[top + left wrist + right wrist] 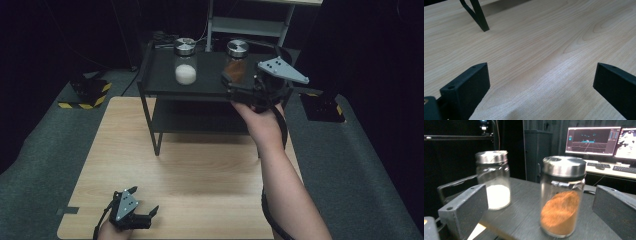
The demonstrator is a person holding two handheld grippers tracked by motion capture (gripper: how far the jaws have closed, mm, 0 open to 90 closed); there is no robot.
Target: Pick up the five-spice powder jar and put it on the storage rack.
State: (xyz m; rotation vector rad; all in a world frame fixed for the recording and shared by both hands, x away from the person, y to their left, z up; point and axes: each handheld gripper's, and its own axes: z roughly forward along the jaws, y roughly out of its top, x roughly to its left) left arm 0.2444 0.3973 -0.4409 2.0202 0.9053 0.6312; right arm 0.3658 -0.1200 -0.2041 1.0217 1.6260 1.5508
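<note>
Right claw (536, 215) stands released, its jaws spread wide to either side of the orange-powder jar (562, 197) without pressing on it. That jar stands upright straight ahead of it on the top shelf (165, 75) of the black rack, long axis vertical, so any regrasp would go level and forward. Left claw (141, 214), also released, rests low over the desk (200, 185), well apart. Farther left on that shelf stands the white-powder jar (185, 61).
</note>
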